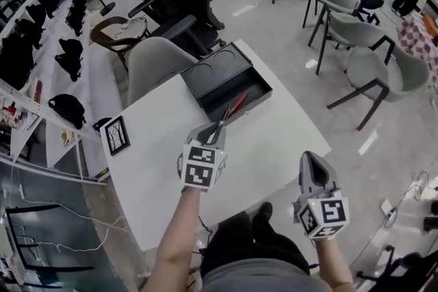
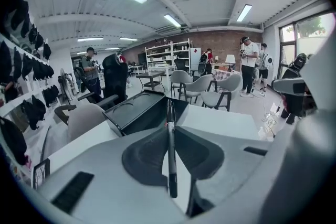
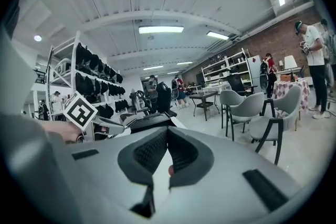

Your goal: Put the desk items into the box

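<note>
A black box [image 1: 213, 69] with its lid open stands at the far side of the white table [image 1: 274, 140]. A red pen [image 1: 239, 103] lies inside it. My left gripper [image 1: 214, 129] hovers just in front of the box, shut on a dark pen [image 1: 223, 120] whose tip points over the box's near wall. In the left gripper view the dark pen [image 2: 170, 149] runs straight up between the jaws toward the box [image 2: 137, 112]. My right gripper [image 1: 309, 158] hangs at the table's right edge, jaws shut with nothing in them [image 3: 167, 132].
A small framed picture [image 1: 115, 135] stands on the table's left edge. A grey chair [image 1: 152, 61] sits behind the table, with more chairs [image 1: 356, 37] on the floor to the right. Shelves with black bags [image 1: 41, 17] line the left wall.
</note>
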`<act>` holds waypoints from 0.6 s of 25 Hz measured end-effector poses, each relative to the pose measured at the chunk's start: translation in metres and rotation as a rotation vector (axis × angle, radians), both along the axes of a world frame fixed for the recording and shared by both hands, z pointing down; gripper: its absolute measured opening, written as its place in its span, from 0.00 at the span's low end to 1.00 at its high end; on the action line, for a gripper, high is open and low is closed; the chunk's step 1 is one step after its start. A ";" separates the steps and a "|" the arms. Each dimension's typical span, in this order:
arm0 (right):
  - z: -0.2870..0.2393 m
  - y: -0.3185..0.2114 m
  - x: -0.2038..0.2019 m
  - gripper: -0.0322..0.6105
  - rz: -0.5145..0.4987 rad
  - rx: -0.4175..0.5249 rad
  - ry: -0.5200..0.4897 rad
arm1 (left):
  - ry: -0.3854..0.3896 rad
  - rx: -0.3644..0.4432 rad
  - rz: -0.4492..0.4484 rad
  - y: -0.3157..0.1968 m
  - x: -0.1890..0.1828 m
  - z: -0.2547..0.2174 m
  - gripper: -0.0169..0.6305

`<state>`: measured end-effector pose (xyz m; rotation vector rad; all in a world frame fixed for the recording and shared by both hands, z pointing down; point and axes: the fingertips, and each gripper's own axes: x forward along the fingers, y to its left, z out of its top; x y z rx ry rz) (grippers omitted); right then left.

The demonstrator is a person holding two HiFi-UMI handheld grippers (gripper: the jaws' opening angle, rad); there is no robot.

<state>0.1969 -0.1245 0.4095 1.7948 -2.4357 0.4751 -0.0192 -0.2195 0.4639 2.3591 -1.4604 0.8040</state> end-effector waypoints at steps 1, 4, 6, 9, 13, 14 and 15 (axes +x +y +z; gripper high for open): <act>0.000 -0.004 0.002 0.05 -0.007 0.002 -0.001 | -0.012 0.004 0.004 -0.005 0.003 -0.002 0.10; 0.001 -0.016 0.004 0.05 -0.022 -0.001 -0.007 | -0.030 0.004 0.015 -0.020 0.008 -0.007 0.10; 0.002 -0.024 0.003 0.05 -0.028 -0.001 -0.011 | -0.036 0.003 0.023 -0.032 0.008 -0.009 0.10; 0.002 -0.040 -0.002 0.05 -0.035 0.000 -0.009 | -0.046 -0.002 0.037 -0.050 0.007 -0.010 0.10; 0.003 -0.058 -0.008 0.06 -0.039 -0.006 -0.003 | -0.063 -0.019 0.062 -0.073 0.005 -0.004 0.10; 0.004 -0.062 -0.008 0.05 -0.039 -0.007 0.003 | -0.066 -0.024 0.070 -0.078 0.005 0.000 0.10; 0.005 -0.066 -0.009 0.05 -0.039 -0.010 0.007 | -0.069 -0.030 0.076 -0.082 0.005 0.004 0.10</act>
